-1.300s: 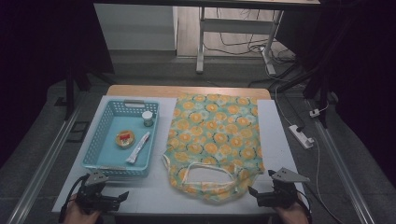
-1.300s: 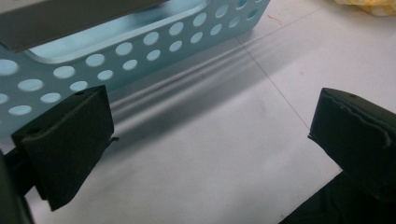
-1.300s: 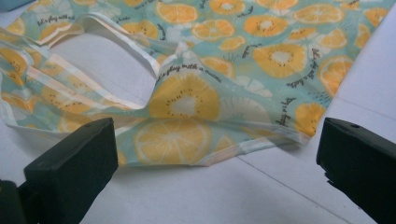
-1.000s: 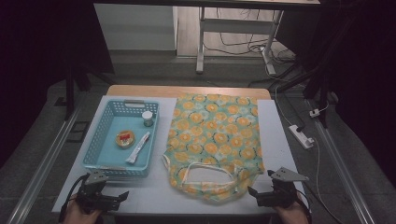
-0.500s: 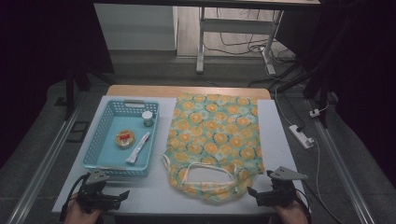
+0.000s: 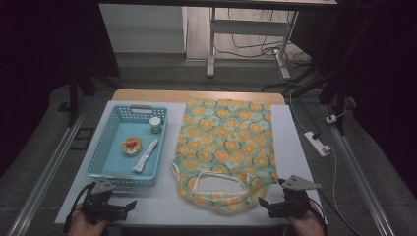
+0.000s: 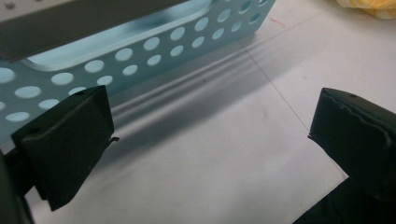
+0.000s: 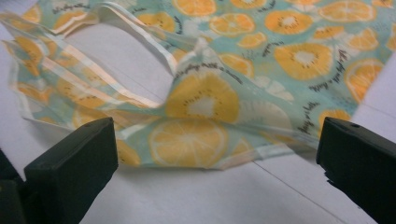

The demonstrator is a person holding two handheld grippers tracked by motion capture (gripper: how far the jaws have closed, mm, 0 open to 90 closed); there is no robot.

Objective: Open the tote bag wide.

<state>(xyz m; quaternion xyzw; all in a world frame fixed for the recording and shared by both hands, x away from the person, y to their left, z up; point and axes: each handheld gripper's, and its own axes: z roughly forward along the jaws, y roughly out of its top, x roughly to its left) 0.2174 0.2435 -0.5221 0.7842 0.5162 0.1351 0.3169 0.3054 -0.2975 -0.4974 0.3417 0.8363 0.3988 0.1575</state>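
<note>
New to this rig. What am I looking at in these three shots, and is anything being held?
No robot here: a person holds a two-jaw tool in each hand. The high view looks down on the table; the left gripper and right gripper sit at its near edge. The other two pictures come from cameras riding on those grippers, looking along their black jaws. On the table lie a blue basket holding a small jar, a round tin and a white tube, and beside it a flat orange-print bag. Both pairs of jaws stand open; nothing is held.
</note>
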